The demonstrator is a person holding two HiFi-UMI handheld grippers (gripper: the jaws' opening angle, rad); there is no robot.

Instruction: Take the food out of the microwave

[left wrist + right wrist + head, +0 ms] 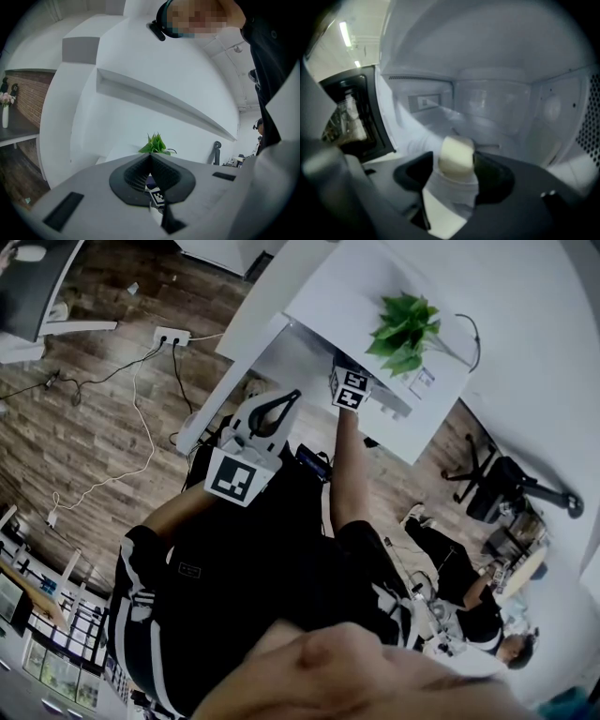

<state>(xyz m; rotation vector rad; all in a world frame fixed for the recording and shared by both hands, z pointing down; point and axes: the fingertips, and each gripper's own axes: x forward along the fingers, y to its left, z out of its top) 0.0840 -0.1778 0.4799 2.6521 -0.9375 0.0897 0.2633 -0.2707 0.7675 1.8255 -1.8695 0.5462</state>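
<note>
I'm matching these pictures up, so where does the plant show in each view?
Head view: plant, upper right, on a white top.
Left gripper view: plant, centre, just above the jaw tips.
Right gripper view: not in it; only the microwave inside and the gripped food.
Shared landmark: right gripper's marker cube, below the plant in both.

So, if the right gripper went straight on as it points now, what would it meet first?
Probably the microwave's back wall. The right gripper holds the pale food piece between its fingers, and nothing else shows ahead, though depth is unclear.
</note>
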